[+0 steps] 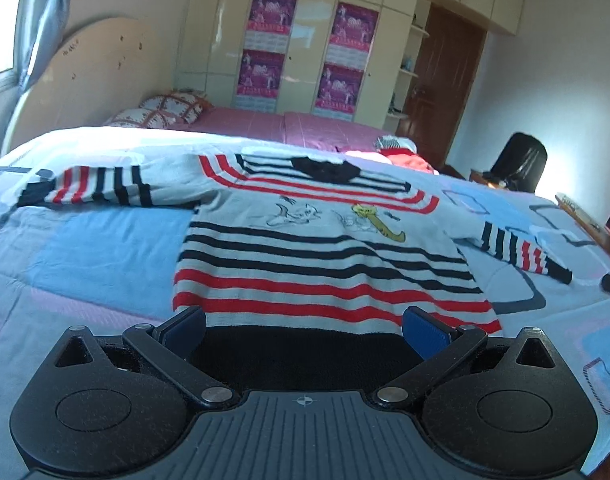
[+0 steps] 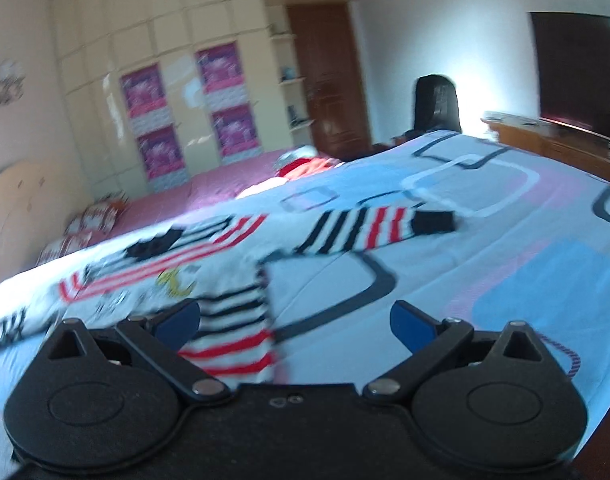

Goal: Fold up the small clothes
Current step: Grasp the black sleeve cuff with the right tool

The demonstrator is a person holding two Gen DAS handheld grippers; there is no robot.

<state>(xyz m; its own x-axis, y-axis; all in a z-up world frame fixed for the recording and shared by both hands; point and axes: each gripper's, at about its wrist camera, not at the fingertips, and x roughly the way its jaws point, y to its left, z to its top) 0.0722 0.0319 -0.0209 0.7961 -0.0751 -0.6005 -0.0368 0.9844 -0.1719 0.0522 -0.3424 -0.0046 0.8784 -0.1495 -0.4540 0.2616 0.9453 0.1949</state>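
A small white sweater (image 1: 305,248) with black and red stripes and cartoon cats lies flat on the bed, sleeves spread out to both sides. My left gripper (image 1: 305,326) is open just above its black hem, with the blue pads (image 1: 423,332) wide apart. In the blurred right wrist view the sweater (image 2: 229,320) lies at the lower left, with its right sleeve (image 2: 369,228) stretched across the quilt. My right gripper (image 2: 295,320) is open over the sweater's right bottom corner and holds nothing.
The bed has a blue, pink and white patterned quilt (image 1: 85,260). A pile of red and white clothes (image 1: 401,154) lies at the far edge. A black chair (image 1: 519,164), a wooden cabinet (image 2: 557,148) and a dark screen (image 2: 581,76) stand to the right.
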